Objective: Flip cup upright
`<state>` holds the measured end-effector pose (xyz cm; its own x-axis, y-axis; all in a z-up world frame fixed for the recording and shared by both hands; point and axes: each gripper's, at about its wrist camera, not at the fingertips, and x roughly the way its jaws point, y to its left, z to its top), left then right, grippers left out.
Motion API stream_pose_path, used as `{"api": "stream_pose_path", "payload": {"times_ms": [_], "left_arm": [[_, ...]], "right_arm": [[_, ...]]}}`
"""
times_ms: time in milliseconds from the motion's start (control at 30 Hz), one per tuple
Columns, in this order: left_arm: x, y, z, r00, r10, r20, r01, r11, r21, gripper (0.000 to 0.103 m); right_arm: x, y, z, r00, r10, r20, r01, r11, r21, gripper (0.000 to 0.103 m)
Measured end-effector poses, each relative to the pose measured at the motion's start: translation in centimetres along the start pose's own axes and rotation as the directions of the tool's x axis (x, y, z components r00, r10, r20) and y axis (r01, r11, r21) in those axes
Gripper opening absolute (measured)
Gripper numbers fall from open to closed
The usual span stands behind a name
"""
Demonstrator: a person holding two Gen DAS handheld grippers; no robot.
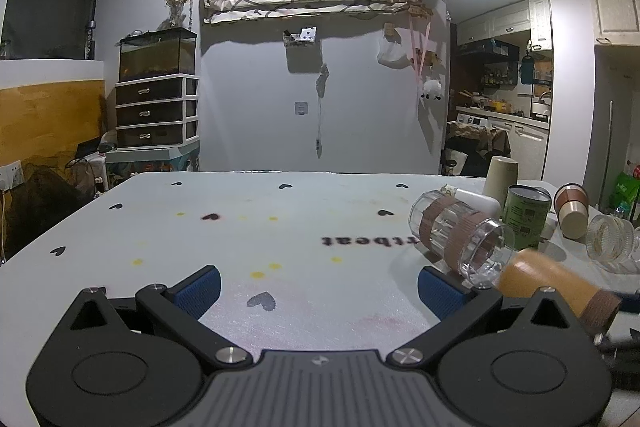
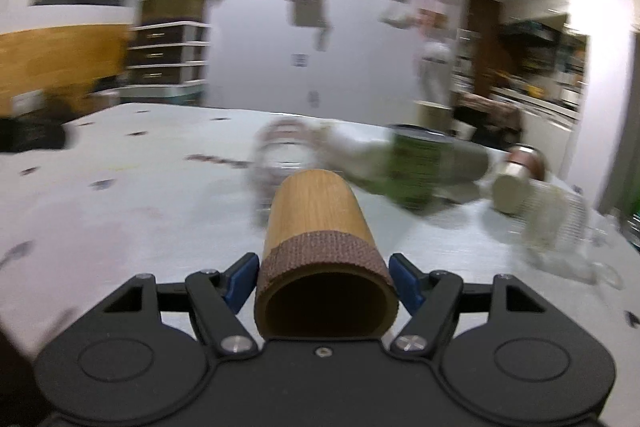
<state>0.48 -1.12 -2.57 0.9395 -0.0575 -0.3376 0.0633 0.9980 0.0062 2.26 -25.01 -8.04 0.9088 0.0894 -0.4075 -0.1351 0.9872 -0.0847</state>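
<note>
A tan wooden cup (image 2: 320,223) with a brown band near its rim lies on its side between the blue pads of my right gripper (image 2: 323,281), which is shut on it. Its open mouth faces the camera and its base points away. The right wrist view is motion-blurred. The same cup (image 1: 556,287) shows in the left wrist view at the lower right, tilted above the white table (image 1: 280,219). My left gripper (image 1: 320,289) is open and empty, low over the table.
A clear glass (image 1: 460,235) with brown bands lies on its side right of the left gripper. Behind it stand a green can (image 1: 524,215) and a beige cup (image 1: 502,177). A brown-banded cup (image 1: 572,211) and a clear ribbed glass (image 1: 612,243) lie at the far right.
</note>
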Motion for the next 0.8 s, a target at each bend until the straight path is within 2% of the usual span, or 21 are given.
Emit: {"api": "stream_pose_path", "payload": {"times_ms": [133, 267, 333, 433, 567, 700, 800], "left_arm": [[0.0, 0.1, -0.1, 1.000, -0.001, -0.005, 0.001, 1.000, 0.002, 0.103], [0.4, 0.0, 0.1, 1.000, -0.005, -0.021, 0.005, 1.000, 0.002, 0.103], [0.7, 0.0, 0.0, 0.999, -0.012, -0.035, 0.012, 1.000, 0.004, 0.103], [1.5, -0.2, -0.1, 0.998, -0.030, -0.059, 0.031, 0.999, 0.011, 0.103], [2.8, -0.3, 0.0, 0.996, -0.038, -0.081, 0.040, 0.999, 0.021, 0.103], [3.6, -0.3, -0.3, 0.995, -0.055, -0.086, 0.055, 0.998, 0.002, 0.103], [3.6, -0.1, -0.4, 0.995, -0.063, -0.081, 0.063, 0.998, -0.003, 0.103]], "right_arm": [[-1.2, 3.3, 0.4, 0.990, 0.138, 0.016, -0.137, 0.988, -0.069, 0.072], [-2.3, 5.9, 0.4, 0.951, 0.309, 0.012, -0.305, 0.942, -0.137, 0.072], [-2.4, 7.0, -0.1, 0.934, 0.356, 0.000, -0.352, 0.923, -0.153, 0.072], [-3.0, 7.5, -0.3, 0.936, 0.351, 0.011, -0.343, 0.920, -0.187, 0.072], [-3.3, 7.0, -0.4, 0.934, 0.358, 0.016, -0.351, 0.924, -0.153, 0.072], [-3.1, 7.1, -0.6, 0.929, 0.369, 0.014, -0.364, 0.921, -0.137, 0.083], [-2.3, 7.2, -0.9, 0.931, 0.364, 0.002, -0.361, 0.922, -0.138, 0.084]]}}
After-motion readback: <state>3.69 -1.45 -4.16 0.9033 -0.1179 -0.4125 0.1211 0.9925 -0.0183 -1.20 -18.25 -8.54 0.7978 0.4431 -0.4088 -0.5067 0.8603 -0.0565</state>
